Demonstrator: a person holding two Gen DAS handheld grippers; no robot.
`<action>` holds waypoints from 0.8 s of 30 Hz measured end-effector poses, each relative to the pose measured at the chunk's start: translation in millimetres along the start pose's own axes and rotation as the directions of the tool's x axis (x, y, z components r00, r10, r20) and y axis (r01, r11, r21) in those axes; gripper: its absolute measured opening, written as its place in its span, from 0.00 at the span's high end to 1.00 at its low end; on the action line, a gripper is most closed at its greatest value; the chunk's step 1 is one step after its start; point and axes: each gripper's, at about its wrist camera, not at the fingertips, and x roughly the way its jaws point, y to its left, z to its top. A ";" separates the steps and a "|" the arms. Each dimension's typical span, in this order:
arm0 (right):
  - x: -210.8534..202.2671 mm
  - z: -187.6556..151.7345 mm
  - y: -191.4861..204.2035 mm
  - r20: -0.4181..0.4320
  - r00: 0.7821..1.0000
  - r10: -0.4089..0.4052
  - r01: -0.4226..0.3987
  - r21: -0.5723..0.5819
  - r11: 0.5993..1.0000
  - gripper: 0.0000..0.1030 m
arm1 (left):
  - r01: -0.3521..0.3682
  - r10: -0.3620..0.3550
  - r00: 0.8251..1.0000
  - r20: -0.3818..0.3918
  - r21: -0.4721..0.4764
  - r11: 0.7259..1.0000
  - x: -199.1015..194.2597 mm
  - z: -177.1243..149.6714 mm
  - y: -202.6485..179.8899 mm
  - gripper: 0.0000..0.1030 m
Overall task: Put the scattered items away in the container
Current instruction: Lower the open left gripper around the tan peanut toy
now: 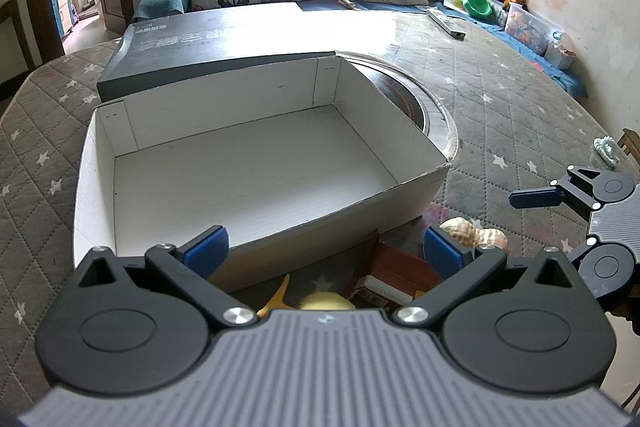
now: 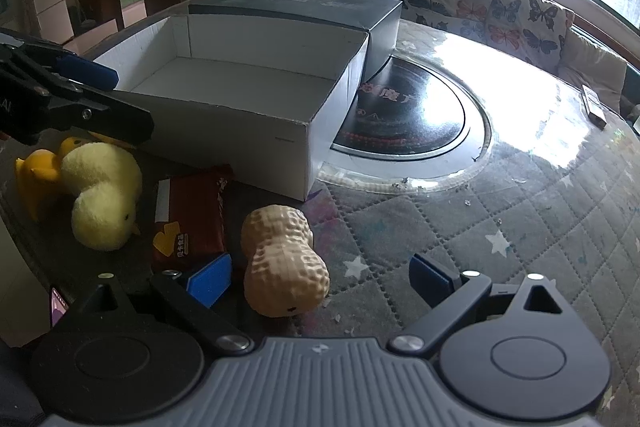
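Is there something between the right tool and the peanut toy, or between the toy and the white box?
Nothing visible blocks either path. The right tool is open with the peanut toy just ahead between its fingers. The white box is open-topped and empty; only its near wall must be cleared.

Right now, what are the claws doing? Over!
Both claws open, empty: left claw, right claw. White box empty. Plush duck, snack packet, peanut toy on the table beside it. Nothing blocking.

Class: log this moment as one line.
box: empty | duck, packet, peanut: on table | left gripper, right gripper: open
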 end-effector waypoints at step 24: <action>4.9 -3.0 -1.5 -0.019 0.999 0.038 -0.037 0.009 0.999 0.22 | 0.126 -0.124 0.992 -0.031 0.100 0.987 11.6 12.8 -32.5 0.00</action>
